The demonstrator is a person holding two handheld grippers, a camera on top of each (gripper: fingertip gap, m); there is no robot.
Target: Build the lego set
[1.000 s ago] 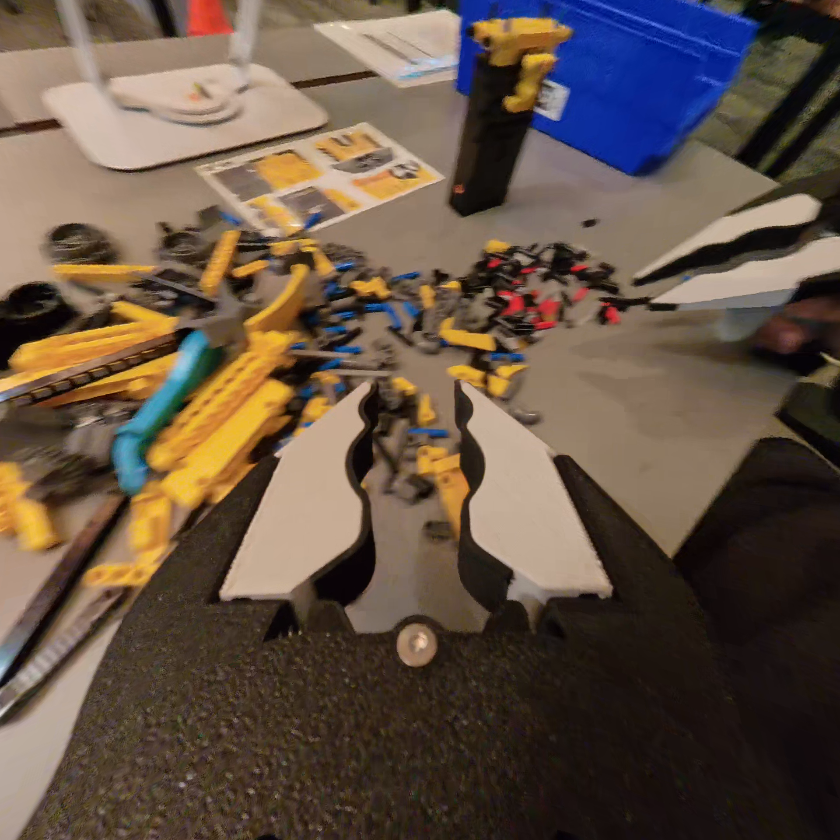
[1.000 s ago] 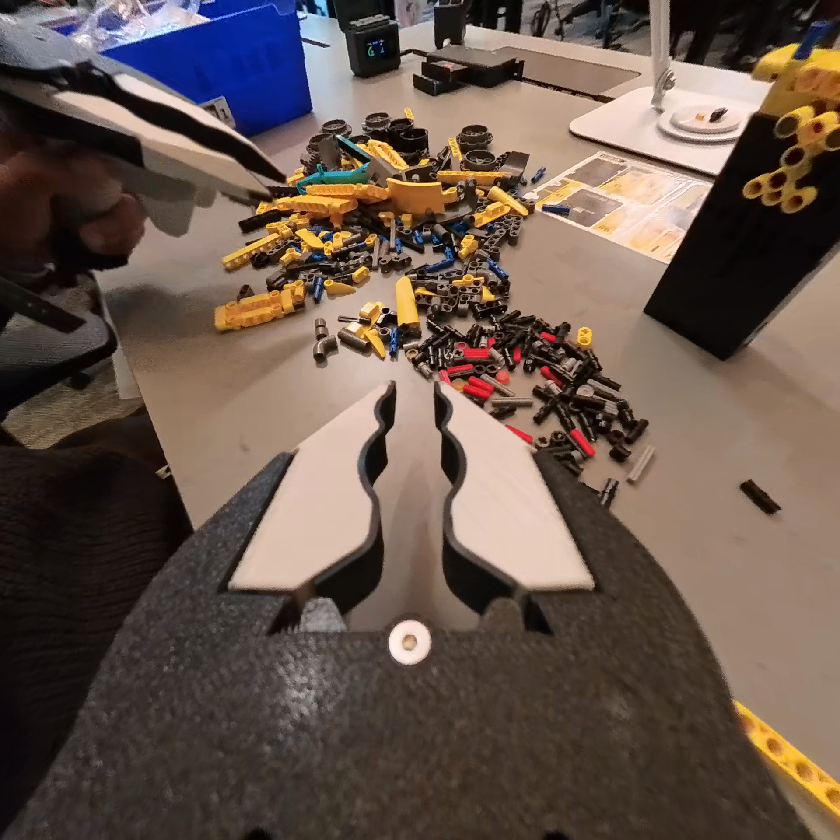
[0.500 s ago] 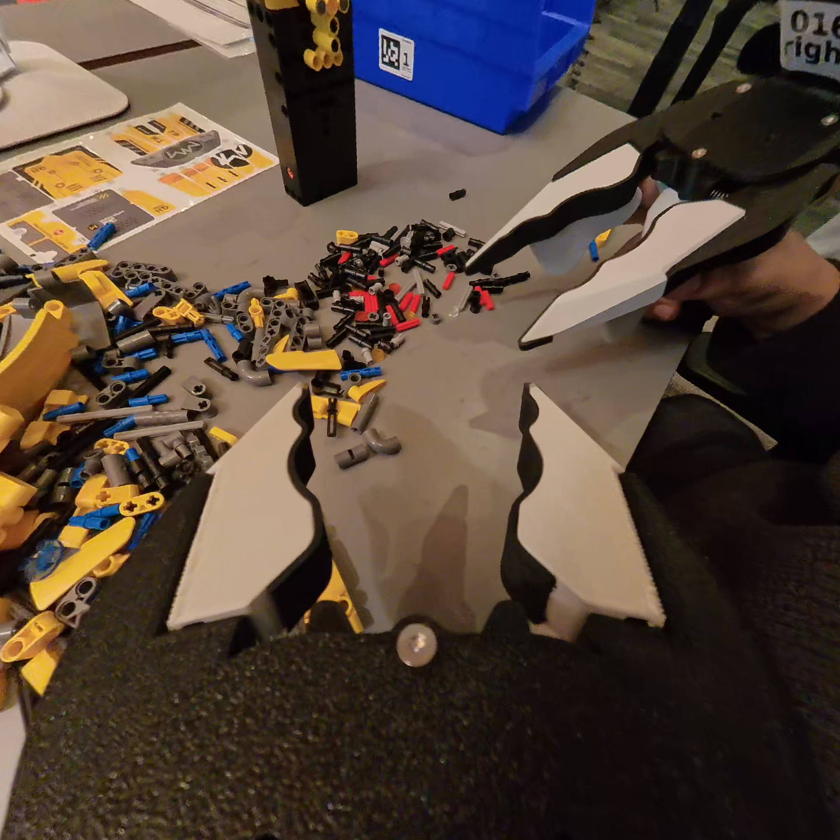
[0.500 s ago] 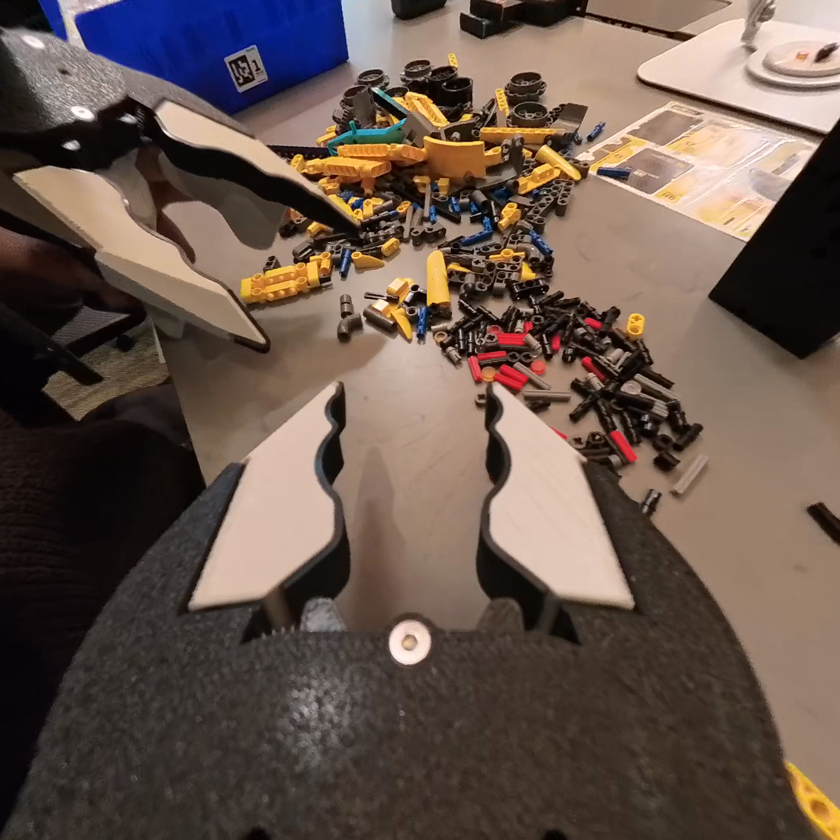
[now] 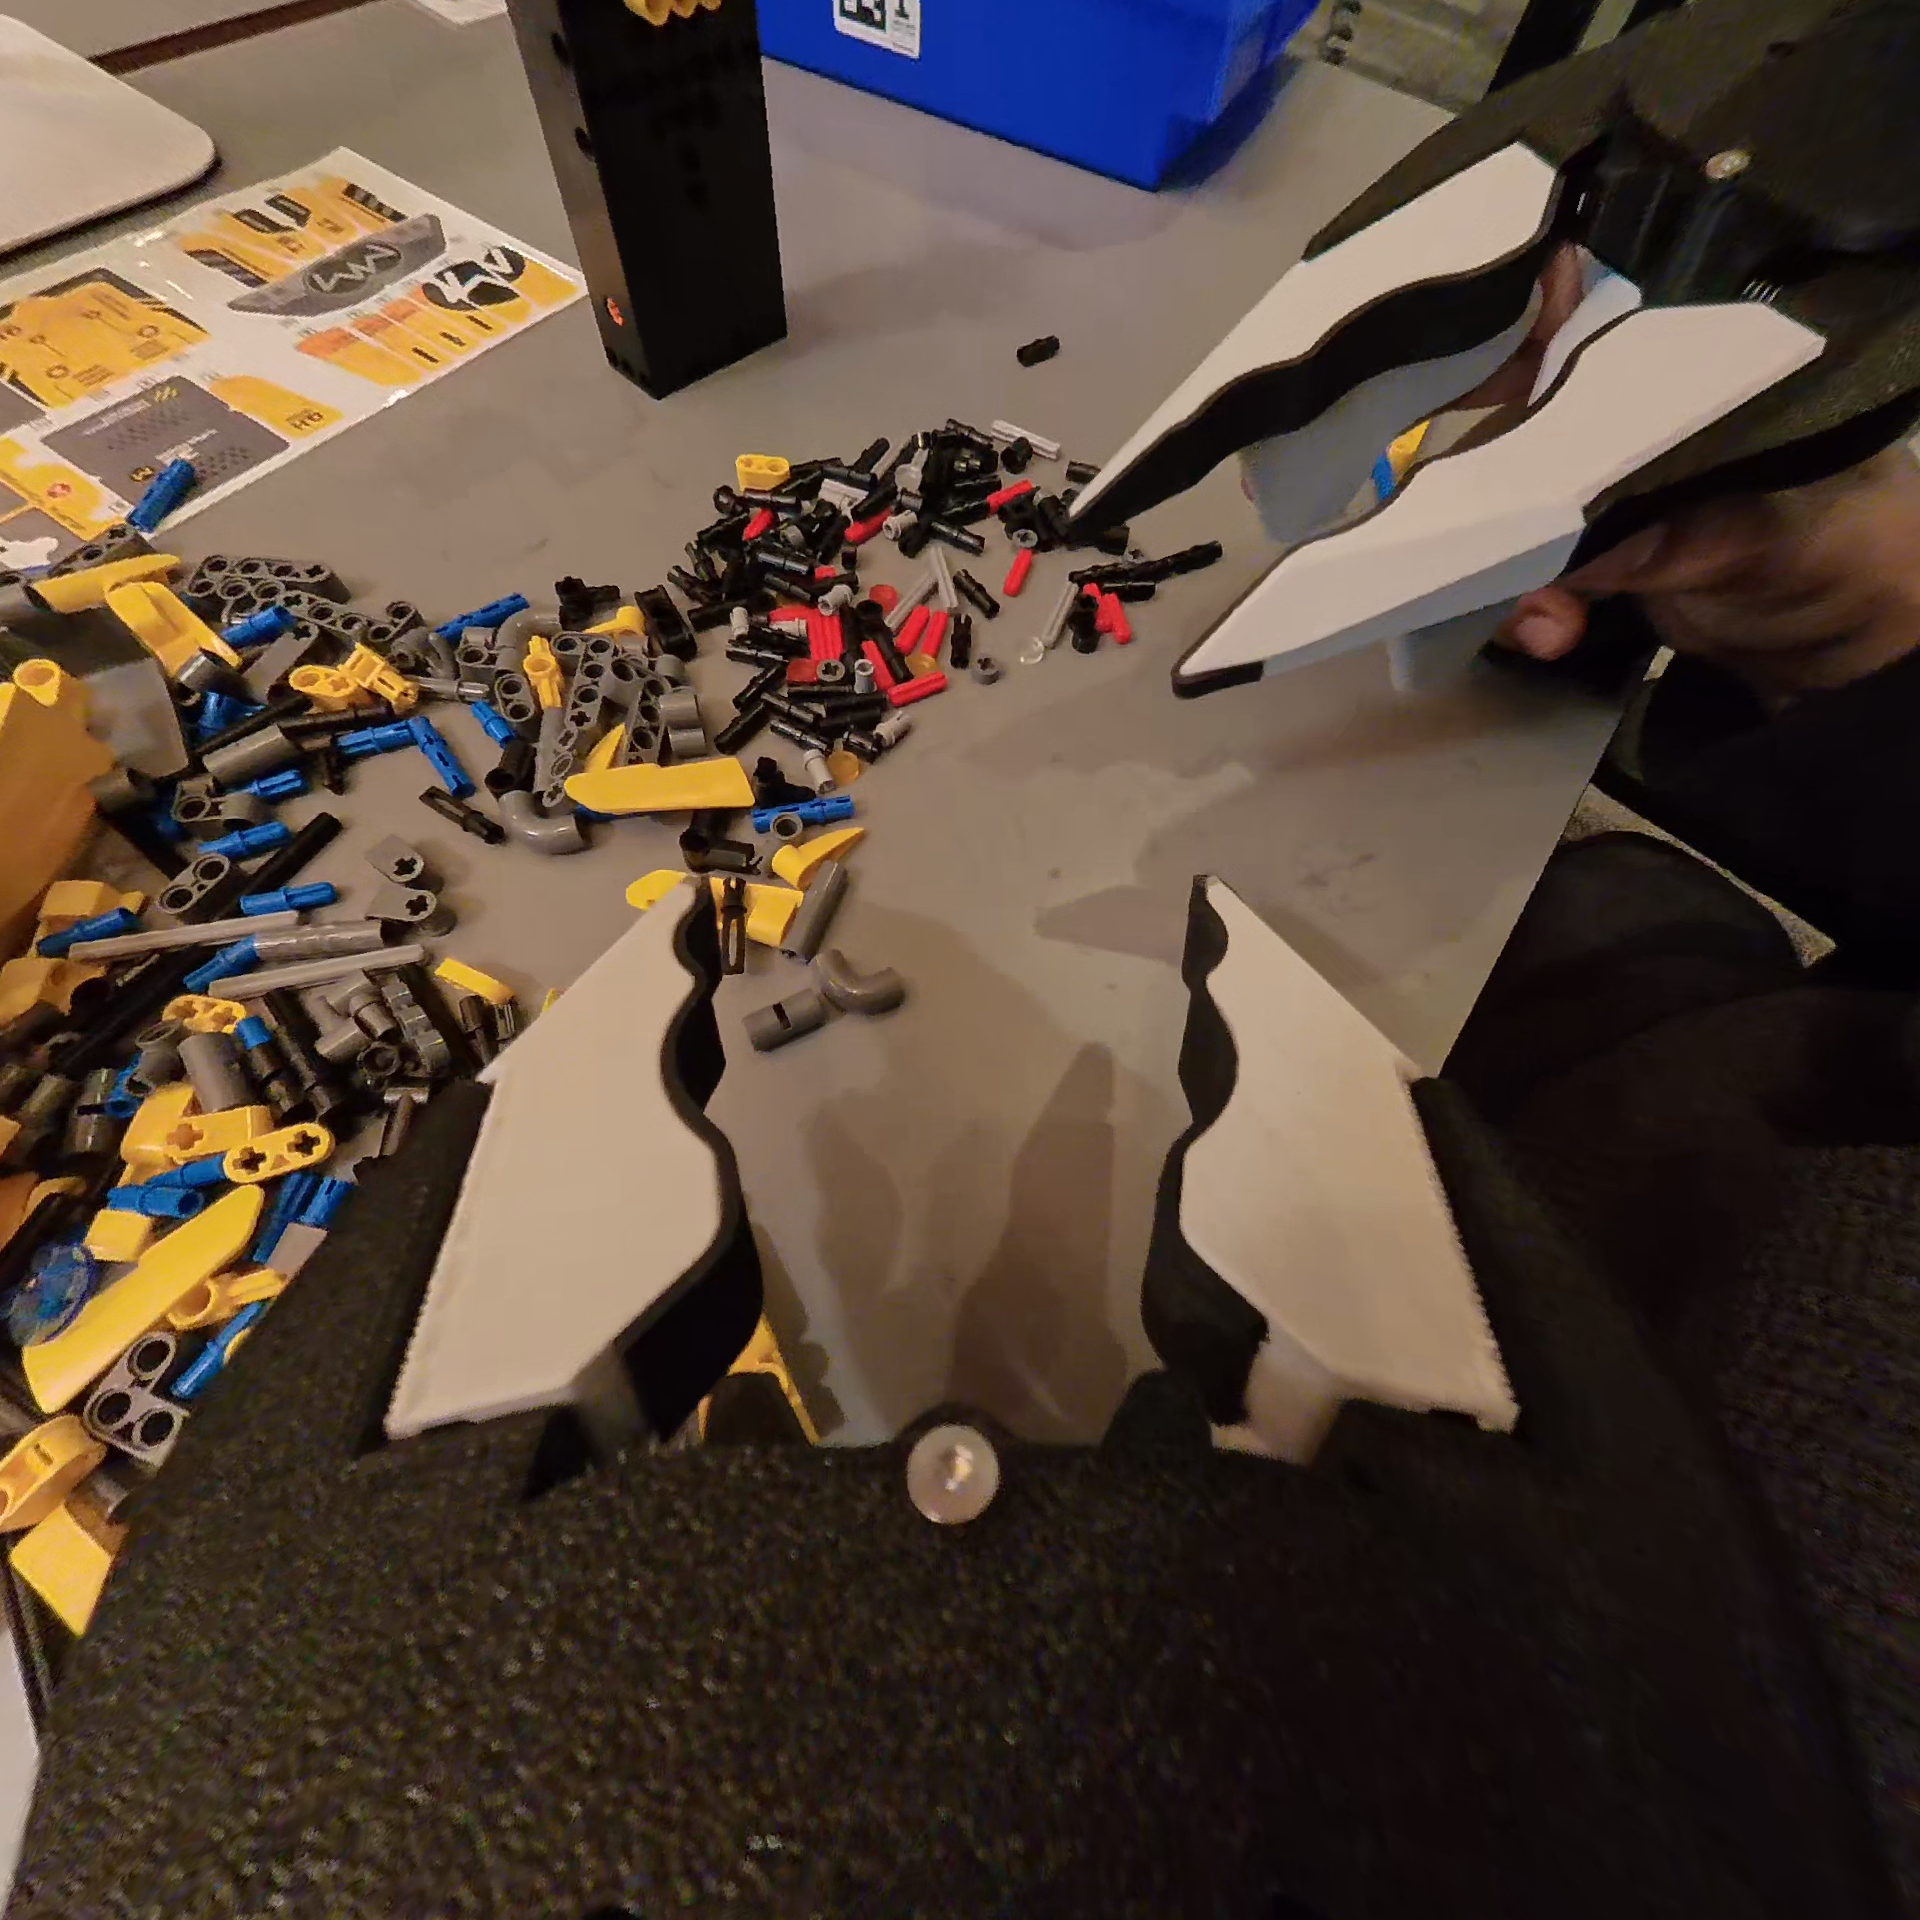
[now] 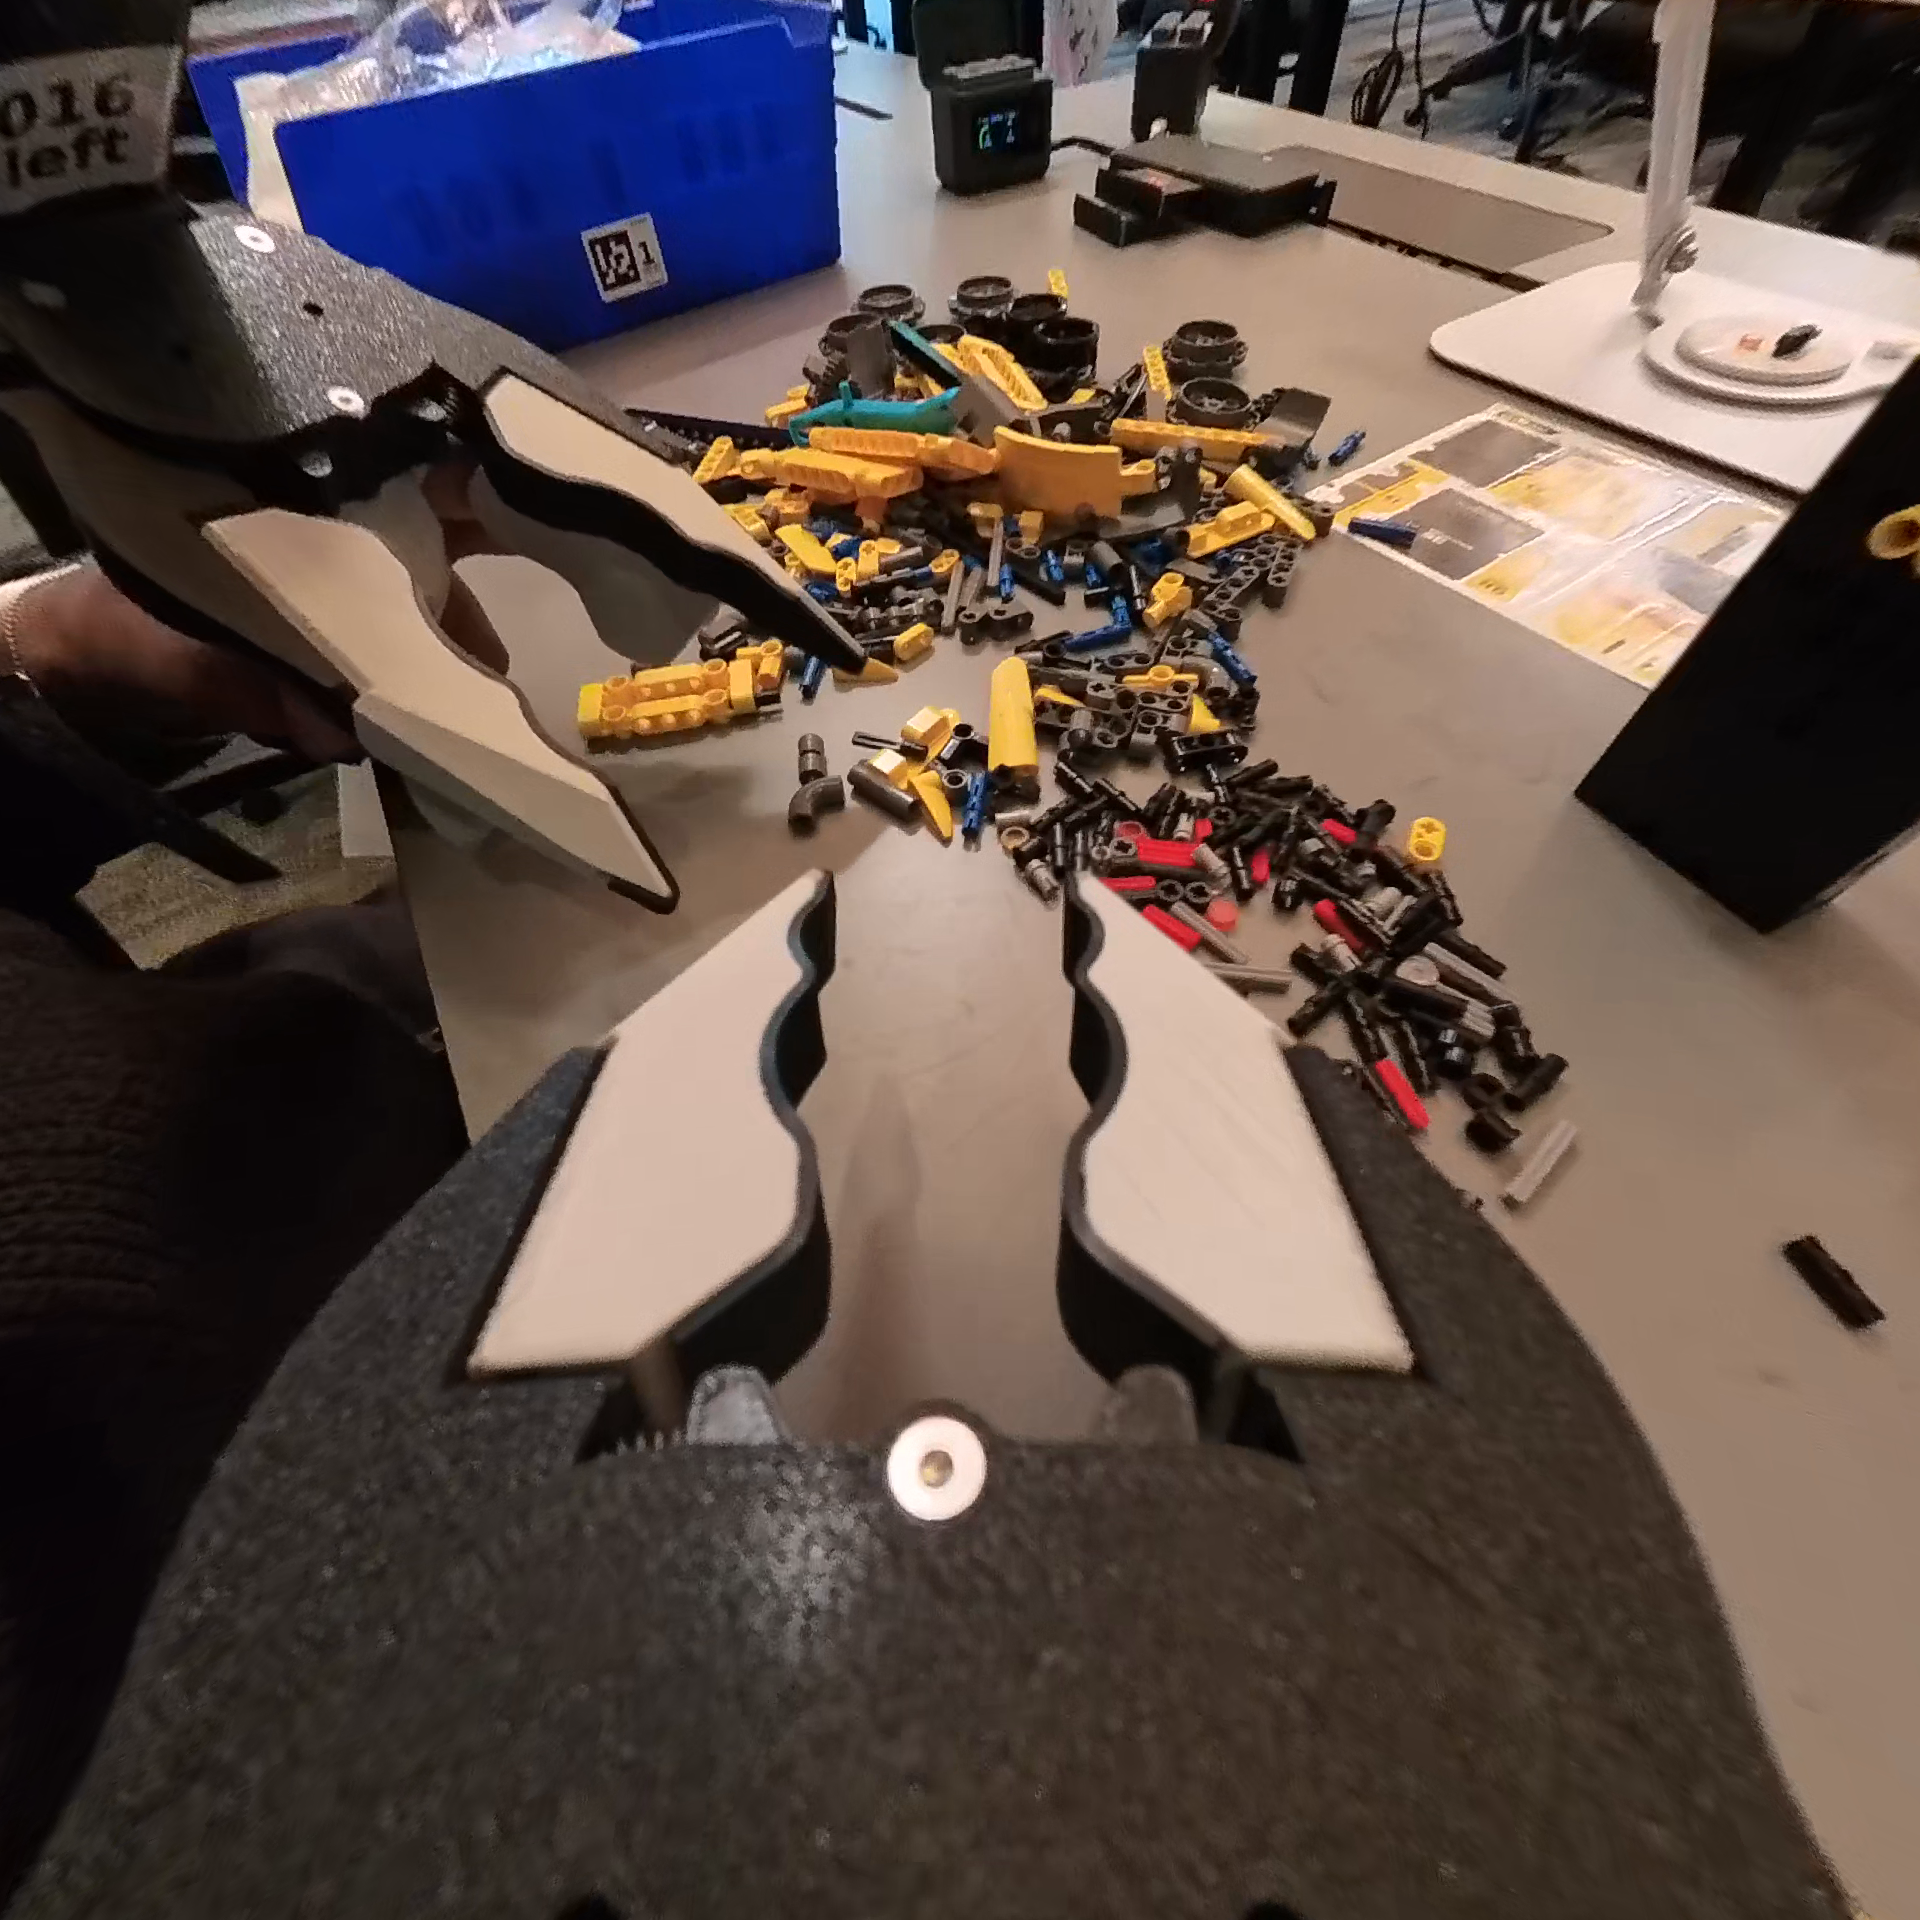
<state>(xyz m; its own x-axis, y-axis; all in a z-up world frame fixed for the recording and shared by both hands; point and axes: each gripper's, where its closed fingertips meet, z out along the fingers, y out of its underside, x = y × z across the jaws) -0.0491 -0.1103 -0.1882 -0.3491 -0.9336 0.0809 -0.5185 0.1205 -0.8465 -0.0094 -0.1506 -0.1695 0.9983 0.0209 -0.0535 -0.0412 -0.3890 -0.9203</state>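
Note:
My left gripper [image 5: 948, 894] is open wide and empty, low over the grey table [image 5: 1299, 831]. A grey elbow piece [image 5: 862, 982] and a short grey tube [image 5: 784, 1023] lie just inside its left fingertip. My right gripper [image 6: 951, 885] is open and empty over bare table, with a heap of small black and red pins [image 6: 1299, 935] just beyond its right fingertip. Each gripper shows in the other's view: the right one [image 5: 1132, 597] has its upper tip at the edge of the pins [image 5: 894, 603], and the left one [image 6: 758, 779] hovers near the grey elbow [image 6: 816, 800].
A large heap of yellow, grey and blue building pieces [image 6: 987, 499] spreads to the left [image 5: 260, 935]. A tall black block [image 5: 665, 187], a blue bin [image 5: 1039, 73], a sticker sheet [image 5: 260, 312] and a white stand base [image 6: 1662, 353] stand farther back. The table's edge is near the person's dark sleeve [image 5: 1662, 1039]. To the tall black block [image 5: 665, 187]: right tips about 15 cm, left tips about 20 cm. It is also in sight in the right wrist view [image 6: 1753, 681].
Both grippers have opened from nearly shut. The left one swung right, away from the yellow heap, toward the small pieces. The right one has narrowed a little since half a second ago.

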